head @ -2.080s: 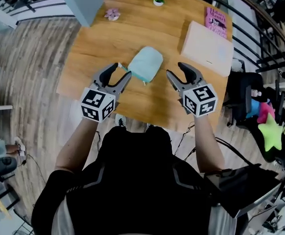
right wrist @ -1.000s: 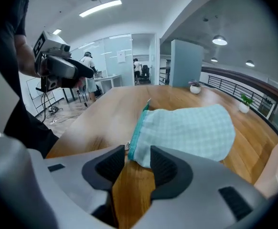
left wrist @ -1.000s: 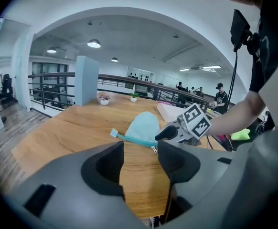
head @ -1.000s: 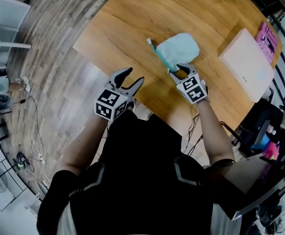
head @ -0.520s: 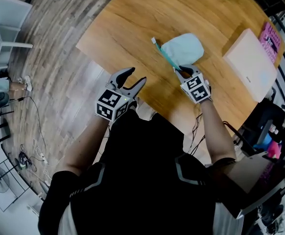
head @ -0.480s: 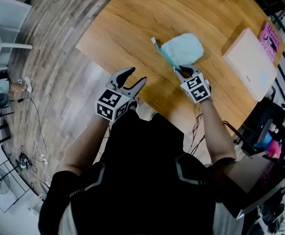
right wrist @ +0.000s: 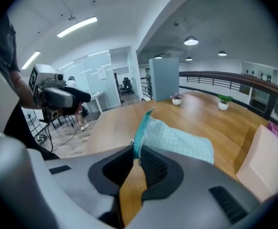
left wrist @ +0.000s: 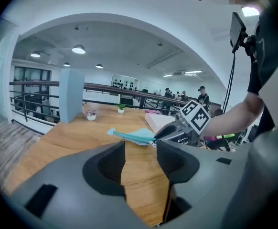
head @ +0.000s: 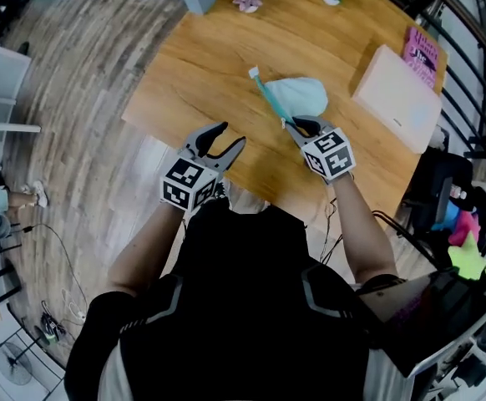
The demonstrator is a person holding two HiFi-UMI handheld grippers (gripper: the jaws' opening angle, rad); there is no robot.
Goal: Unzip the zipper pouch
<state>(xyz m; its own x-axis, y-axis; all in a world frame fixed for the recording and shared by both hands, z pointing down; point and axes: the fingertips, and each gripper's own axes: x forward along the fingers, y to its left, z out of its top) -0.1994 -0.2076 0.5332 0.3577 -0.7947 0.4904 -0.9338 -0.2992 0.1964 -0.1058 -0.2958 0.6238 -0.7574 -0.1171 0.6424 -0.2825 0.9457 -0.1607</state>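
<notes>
**While right tool clamps the pouch's zipper end, left tool waits empty**

Zipper pouch (head: pixel 303 97), pale teal, is mid-bench (head: pixel 218 57), toward the near edge. It's tipped up on its side, with the darker teal zipper strip running along the top.

Right tool (head: pixel 297 124): jaws closing, nearly together, zipper strip's near end pinched between them. The metal pull (left wrist: pixel 153 143) hangs just beside its tips. My read: this grip anchors and lifts the zipper line so the strip stays taut and reachable.

Left tool (head: pixel 231 134): spread wide, jaws just starting to close, nothing between them. It hovers off the near edge, well apart from the pouch and aimed at it, likely staged to take the pull or the strip's far tab (head: pixel 253 72). Zipper looks fully shut, so unzipping isn't started.

Writing: pink book (head: pixel 422 53) at the far right corner has cover print, too small to read. Pale pink box (head: pixel 396 98) beside it shows a small mark, also unreadable. Otherwise only the square markers on the tool cubes.
</notes>
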